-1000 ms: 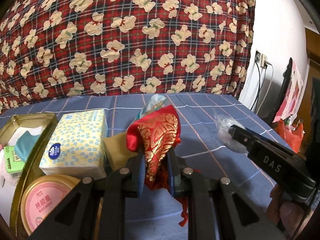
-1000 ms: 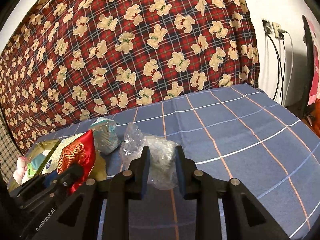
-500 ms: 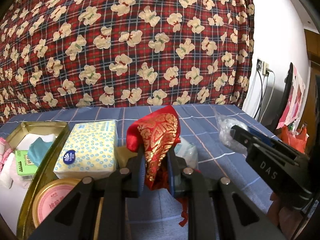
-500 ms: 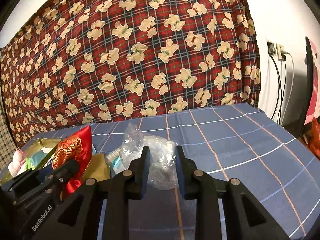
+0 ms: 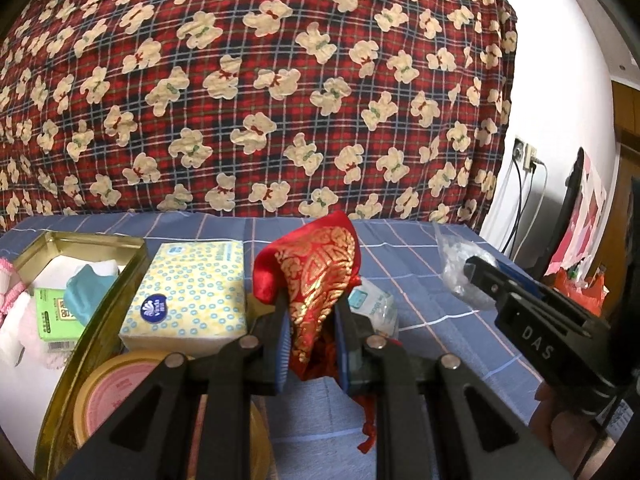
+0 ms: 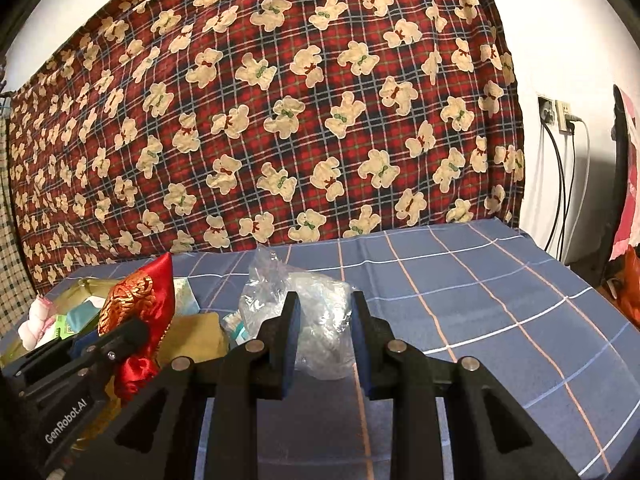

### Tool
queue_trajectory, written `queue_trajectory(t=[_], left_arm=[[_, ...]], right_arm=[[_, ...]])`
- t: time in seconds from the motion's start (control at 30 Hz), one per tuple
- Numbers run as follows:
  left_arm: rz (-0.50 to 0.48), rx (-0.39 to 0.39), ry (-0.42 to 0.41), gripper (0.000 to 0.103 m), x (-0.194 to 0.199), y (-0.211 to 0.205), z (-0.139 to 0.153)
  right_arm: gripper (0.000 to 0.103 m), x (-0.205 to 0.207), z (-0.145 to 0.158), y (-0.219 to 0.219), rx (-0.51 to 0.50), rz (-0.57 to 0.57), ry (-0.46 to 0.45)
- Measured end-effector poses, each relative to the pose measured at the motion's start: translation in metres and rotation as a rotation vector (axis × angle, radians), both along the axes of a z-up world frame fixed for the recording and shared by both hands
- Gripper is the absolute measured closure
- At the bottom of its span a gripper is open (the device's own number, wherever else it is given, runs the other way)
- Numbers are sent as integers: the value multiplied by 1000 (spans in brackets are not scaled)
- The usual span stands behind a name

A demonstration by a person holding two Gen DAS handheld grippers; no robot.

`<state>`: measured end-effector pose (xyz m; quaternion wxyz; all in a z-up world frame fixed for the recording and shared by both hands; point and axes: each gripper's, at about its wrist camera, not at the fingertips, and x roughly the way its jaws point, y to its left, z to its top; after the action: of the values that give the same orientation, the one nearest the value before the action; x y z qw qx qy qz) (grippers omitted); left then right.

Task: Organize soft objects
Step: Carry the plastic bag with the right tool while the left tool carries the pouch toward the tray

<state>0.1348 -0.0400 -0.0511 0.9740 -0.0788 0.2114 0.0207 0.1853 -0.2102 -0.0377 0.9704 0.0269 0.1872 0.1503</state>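
Basically, the left gripper [image 5: 310, 320] is clamped tight on a red-and-gold brocade pouch [image 5: 320, 268], held up just right of the yellow tissue pack [image 5: 188, 296], pouch top sticking above the jaws. The right gripper [image 6: 324, 332] is pinched on a crumpled clear plastic bag [image 6: 312, 304], well right of that tissue pack, over the blue checked cloth [image 6: 500, 304]. The gold tin tray [image 5: 100, 316] sits just left of the tissue pack, touching it; a small wrapped packet [image 5: 372, 304] lies behind the pouch.

Red-gold pouch [image 5: 316, 268] (brocade); blue checked tablecloth [image 6: 500, 300].
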Motion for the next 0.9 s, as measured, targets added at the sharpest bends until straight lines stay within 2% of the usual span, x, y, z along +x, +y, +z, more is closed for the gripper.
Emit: queue_trajectory(t=[0.2,0.47,0.9], left_arm=[[-2,-38,-1,86,-1,8,0],[9,-26,-22,86,-10,13,9],[71,11,-50,86,-43,64,57]], right_arm=[[76,0,1,-2,16,4,3],[76,7,6,2,60,69,46],[76,0,53,81,131,300,63]])
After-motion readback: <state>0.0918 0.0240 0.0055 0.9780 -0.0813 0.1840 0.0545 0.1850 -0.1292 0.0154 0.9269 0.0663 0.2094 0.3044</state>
